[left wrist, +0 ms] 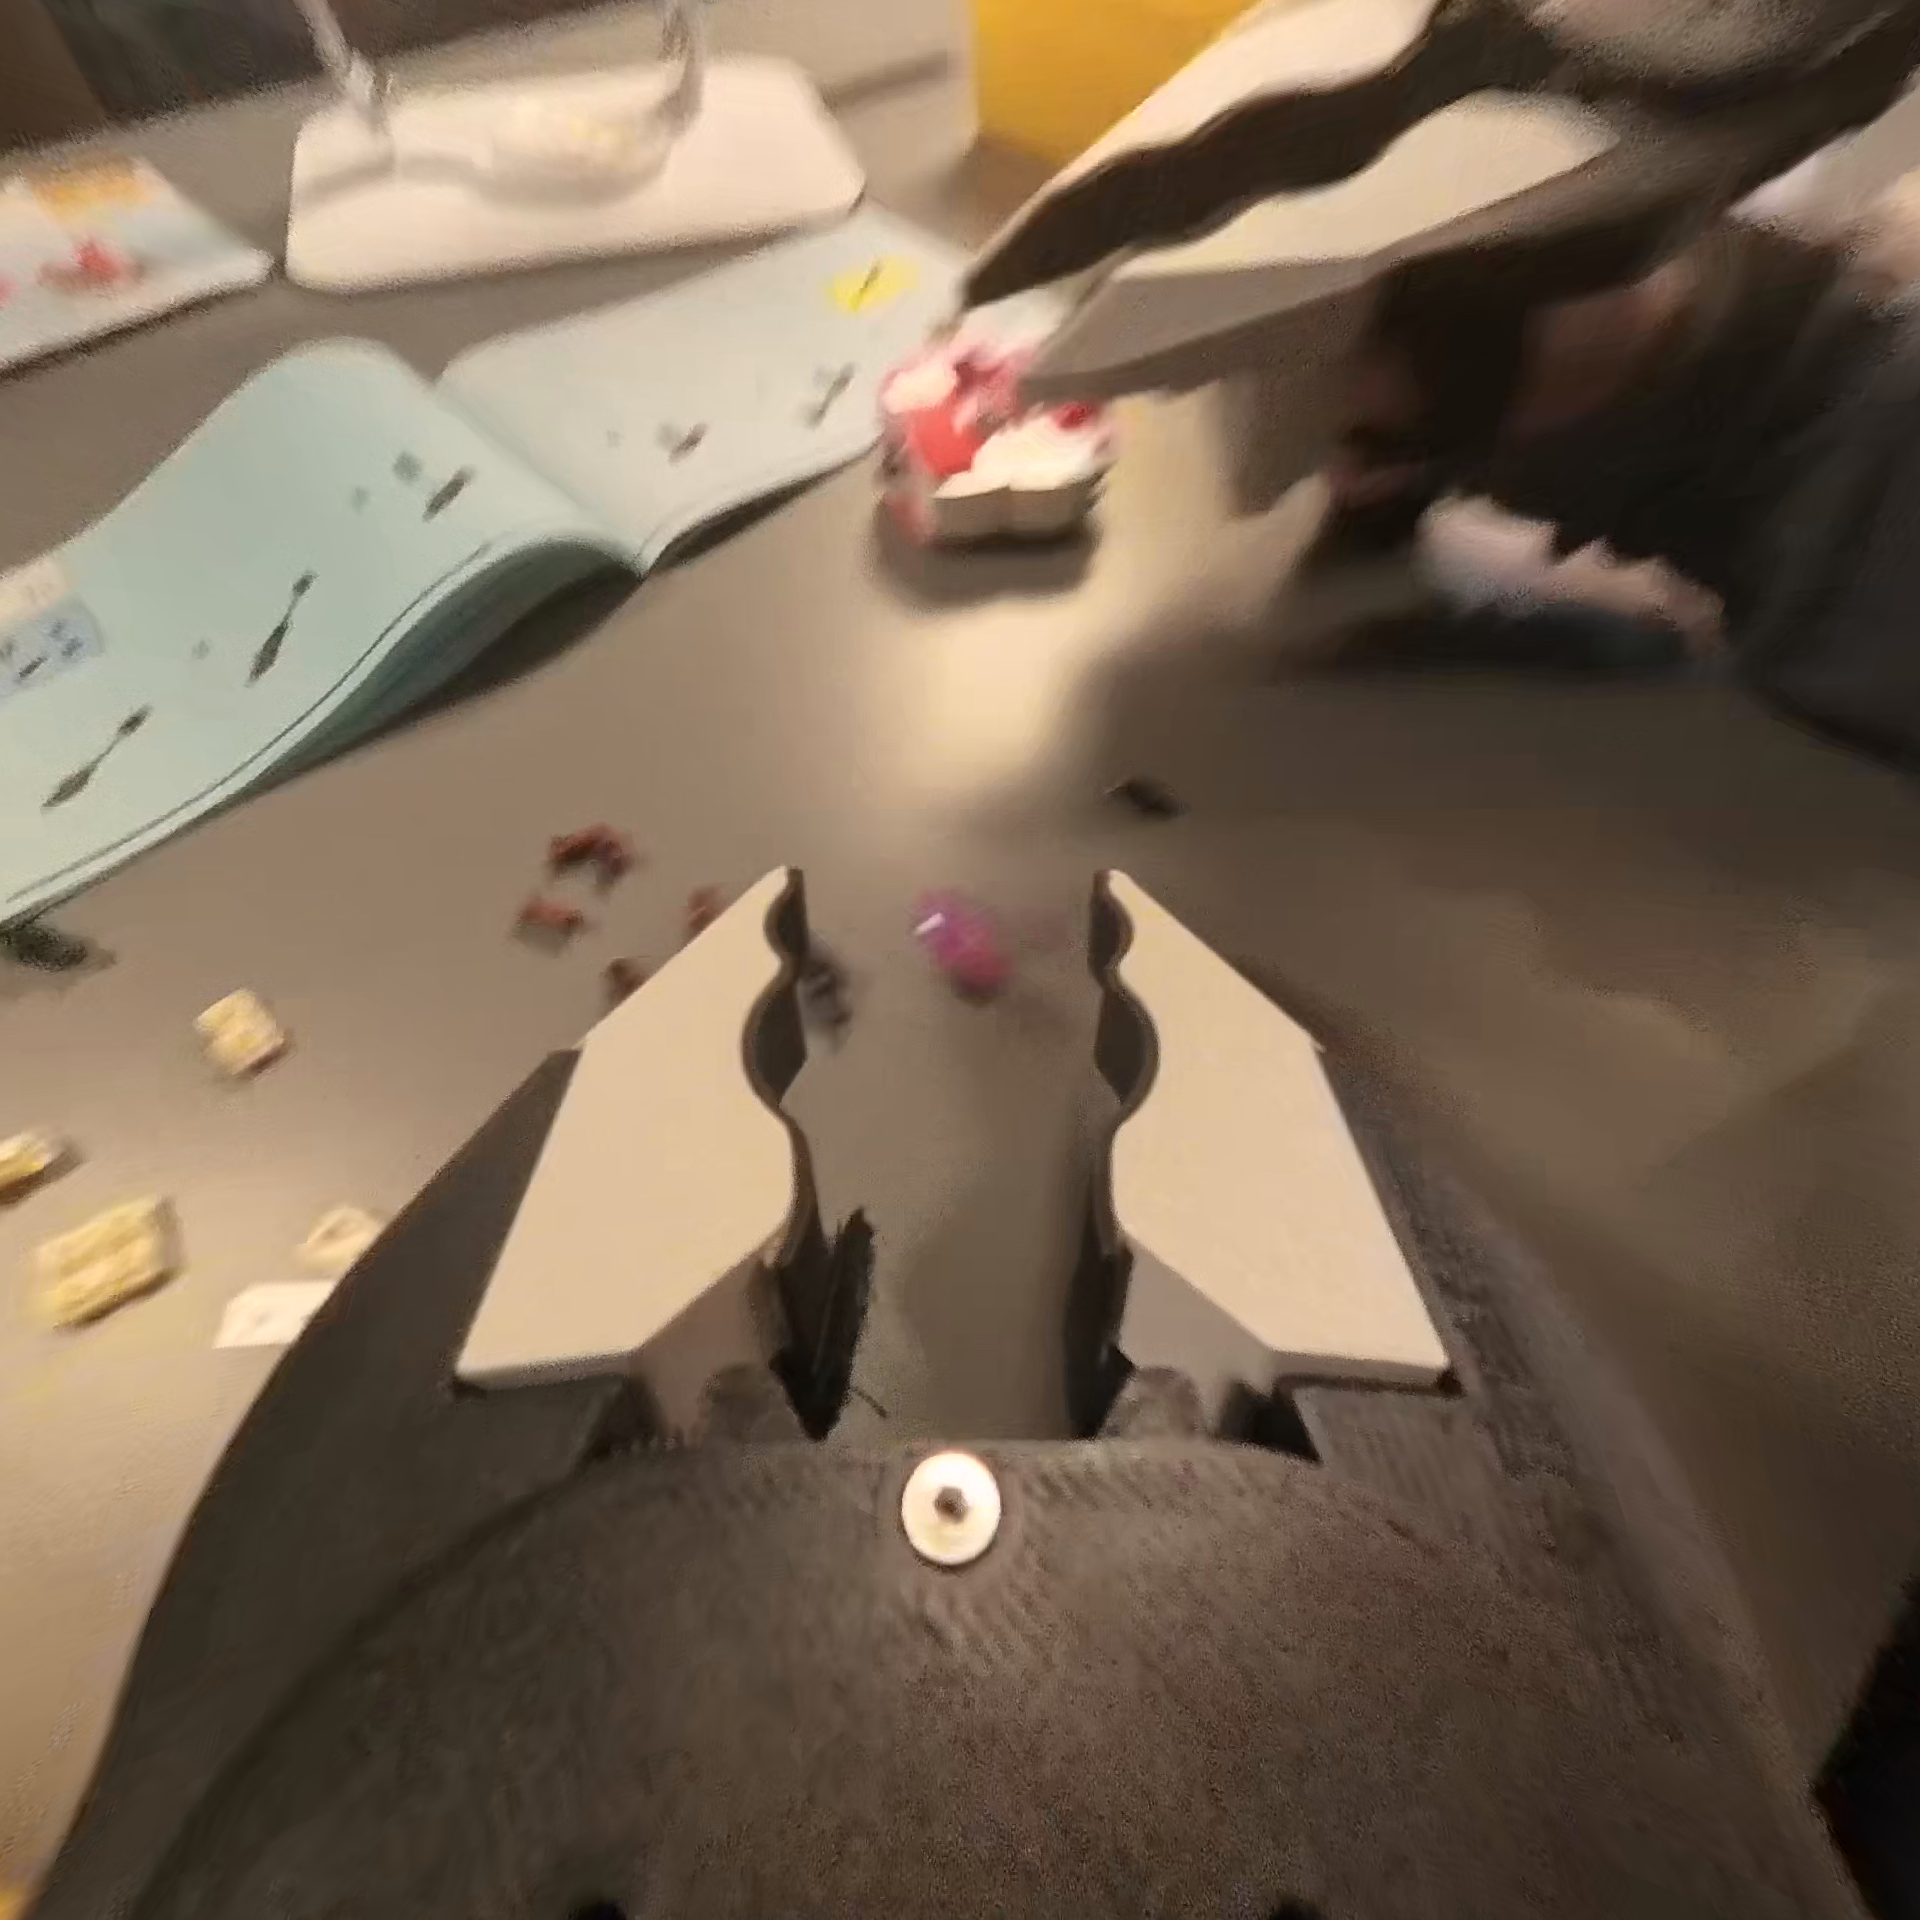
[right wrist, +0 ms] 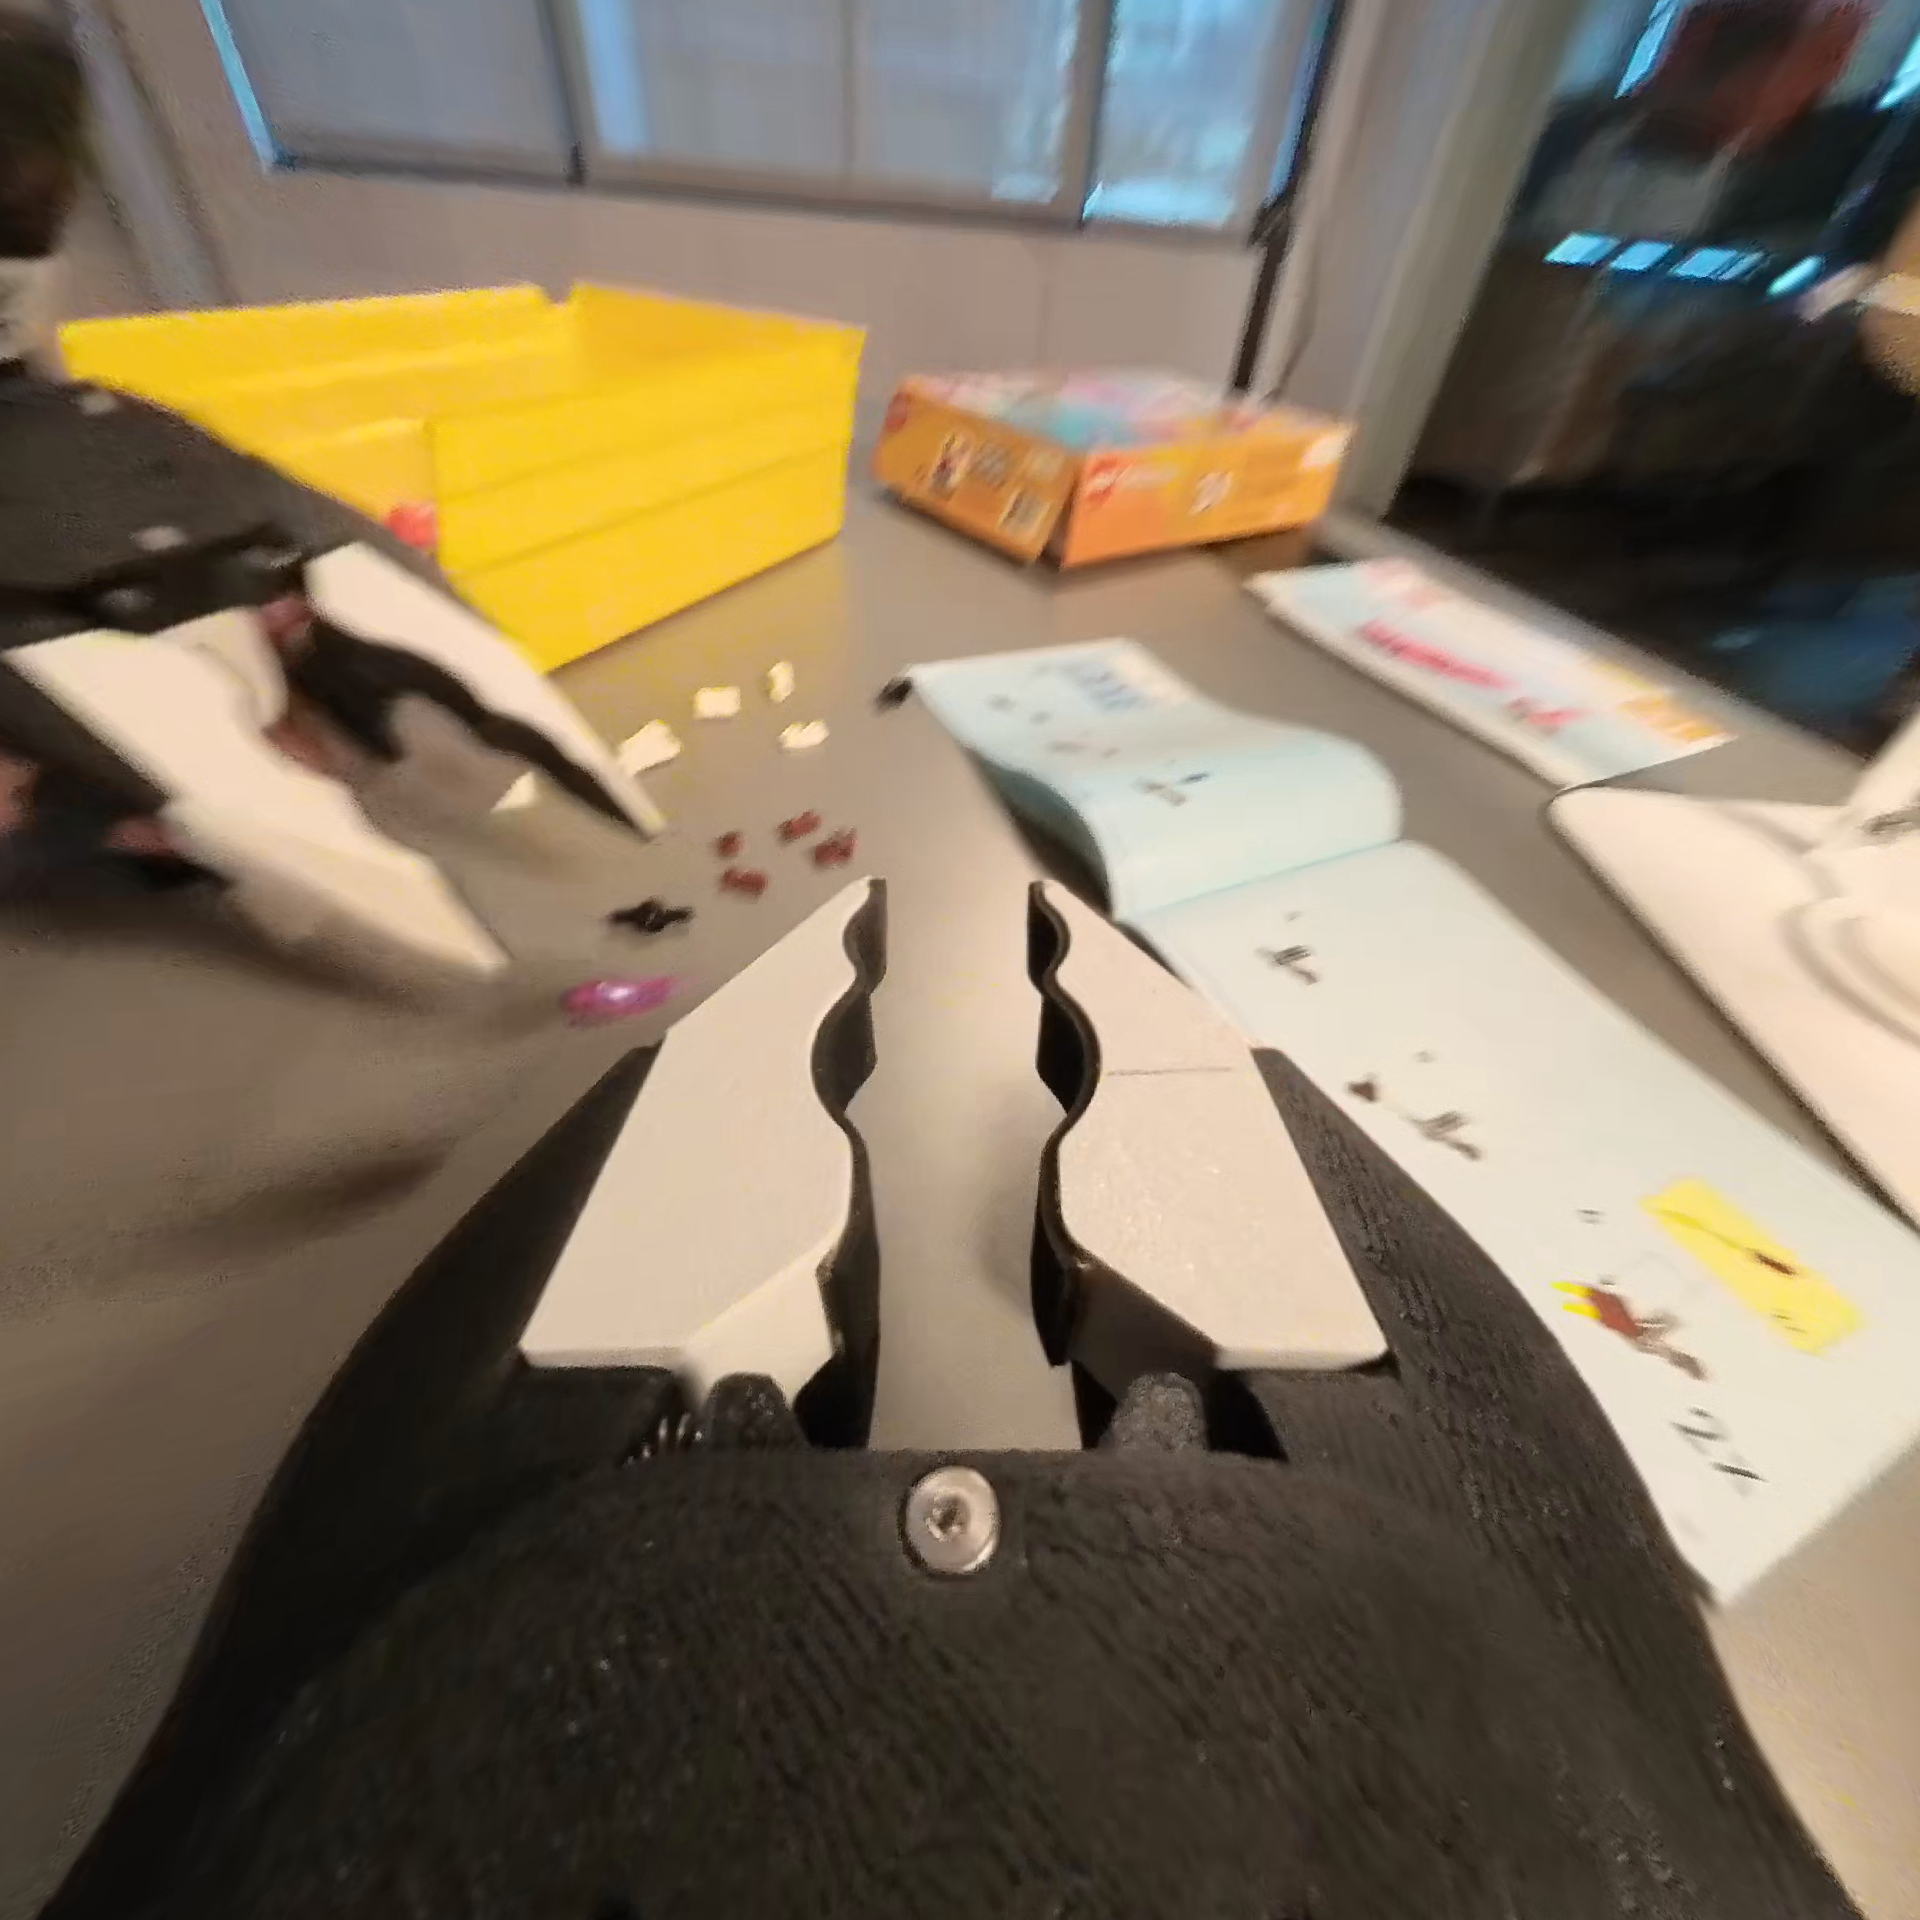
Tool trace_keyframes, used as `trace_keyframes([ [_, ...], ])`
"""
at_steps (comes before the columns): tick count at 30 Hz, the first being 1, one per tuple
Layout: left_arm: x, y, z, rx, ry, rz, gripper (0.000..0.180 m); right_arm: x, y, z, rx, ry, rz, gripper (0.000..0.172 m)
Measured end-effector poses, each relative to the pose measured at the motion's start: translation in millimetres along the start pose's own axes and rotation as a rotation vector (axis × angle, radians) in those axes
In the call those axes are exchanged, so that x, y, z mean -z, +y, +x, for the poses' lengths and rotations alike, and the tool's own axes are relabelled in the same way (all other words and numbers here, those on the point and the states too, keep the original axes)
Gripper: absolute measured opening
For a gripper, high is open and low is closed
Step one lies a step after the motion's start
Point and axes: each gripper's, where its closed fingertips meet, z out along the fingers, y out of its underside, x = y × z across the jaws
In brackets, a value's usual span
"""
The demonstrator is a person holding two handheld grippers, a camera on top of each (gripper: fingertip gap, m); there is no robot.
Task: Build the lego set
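Far left of the grey table (right wrist: 935, 644): yellow bin (right wrist: 623, 478), open-topped, parked at the back edge, prob. as a parts store; in front of it a scatter of small cream pcs (right wrist: 717, 701), then dark-red pcs (right wrist: 800, 831) and a black pc (right wrist: 649, 914), spread loose as if laid out for picking.

Left gripper (right wrist: 577, 899) comes in low from the left, tips angled down toward the table; jaws wide apart, nothing btwn them; fingers (left wrist: 717, 997) bare. A small pink pc (left wrist: 961, 951) lies on the table just ahead, in line w/ the gap but touching neither pad; not gripped. Heavy motion blur here, so its exact shape can't be told.

Centre: right gripper (right wrist: 956, 904) pointing across the table, jaws part open, narrower than the left's, only table seen btwn pads; holds nothing. From the left side its tips sit just above or at a red-and-white block assembly (left wrist: 987, 447); contact can't be told, too smeared.

Right: pale-blue booklet (right wrist: 1299, 831) lying open flat, pages up, prob. for reference; orange box (right wrist: 1122, 468) behind it; second printed sheet (right wrist: 1486, 665) further right; white stand base (right wrist: 1714, 914) at the edge.
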Motion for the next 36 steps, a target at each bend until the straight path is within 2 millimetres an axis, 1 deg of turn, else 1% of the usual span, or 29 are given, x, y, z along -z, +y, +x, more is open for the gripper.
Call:
trace_keyframes([
  [1,-0.9,-9.9,18.1,0.003,0.052,0.052,0.048,2.3,-4.6,6.7,0.007,0.044,0.037,0.022],
  [2,-4.1,-15.7,37.8,0.001,0.116,0.075,0.042,4.3,-7.6,12.7,0.008,0.082,0.063,0.017],
  [3,-9.9,-15.9,53.9,-0.003,0.164,0.058,0.037,6.1,-10.5,19.0,0.009,0.124,0.086,0.015],
  [4,-18.4,-11.8,61.6,-0.006,0.169,0.010,0.036,8.2,-13.6,24.6,0.016,0.165,0.111,0.013],
  [5,-27.0,-6.1,63.5,-0.015,0.147,-0.045,0.033,10.7,-16.7,28.7,0.027,0.201,0.137,0.010],
  [7,-39.5,1.1,59.6,-0.027,0.088,-0.111,0.030,14.9,-20.7,33.9,0.051,0.257,0.171,0.008],
  [9,-46.2,1.1,56.7,-0.018,0.064,-0.134,0.026,16.1,-21.7,35.0,0.073,0.281,0.177,0.007],
  [13,-53.5,2.6,50.0,-0.035,0.018,-0.163,0.021,13.6,-20.1,34.6,0.079,0.277,0.162,0.007],
  [14,-54.5,4.3,49.8,-0.047,0.013,-0.175,0.017,13.5,-20.3,34.7,0.074,0.274,0.163,0.007],
  [19,-56.1,7.3,49.1,-0.078,-0.009,-0.196,0.017,10.1,-17.5,29.3,-0.034,0.184,0.152,0.009],
  [21,-55.9,7.4,48.8,-0.075,-0.009,-0.197,0.015,6.9,-13.2,24.2,-0.070,0.134,0.119,0.009],
  [23,-55.0,8.4,48.3,-0.071,-0.004,-0.200,0.008,2.6,-6.0,13.1,-0.117,0.044,0.061,0.010],
  [26,-51.7,10.2,46.2,-0.091,0.000,-0.203,0.008,-0.8,5.3,-11.7,-0.253,-0.152,-0.032,0.010],
  [27,-49.5,10.3,44.8,-0.126,-0.002,-0.197,0.007,-0.6,8.0,-20.5,-0.322,-0.225,-0.053,0.013],
  [28,-45.9,6.7,42.5,-0.177,-0.021,-0.163,0.007,0.0,8.3,-27.1,-0.404,-0.291,-0.058,0.018],
  [31,-23.3,-25.7,39.6,-0.380,-0.110,0.049,0.007,8.9,-6.4,-44.7,-0.633,-0.509,-0.003,0.021],
  [32,-15.9,-33.9,36.9,-0.446,-0.155,0.100,0.007,11.6,-8.3,-48.8,-0.669,-0.554,-0.005,0.021],
  [33,-11.5,-37.3,39.3,-0.514,-0.158,0.132,0.007,13.3,-7.0,-53.1,-0.680,-0.584,-0.023,0.020],
  [35,-5.8,-40.8,37.7,-0.587,-0.198,0.169,0.006,16.0,-2.6,-65.1,-0.678,-0.641,-0.077,0.017],
  [36,-4.1,-41.7,42.2,-0.623,-0.182,0.186,0.006,16.7,-1.3,-71.0,-0.681,-0.667,-0.099,0.017],
])
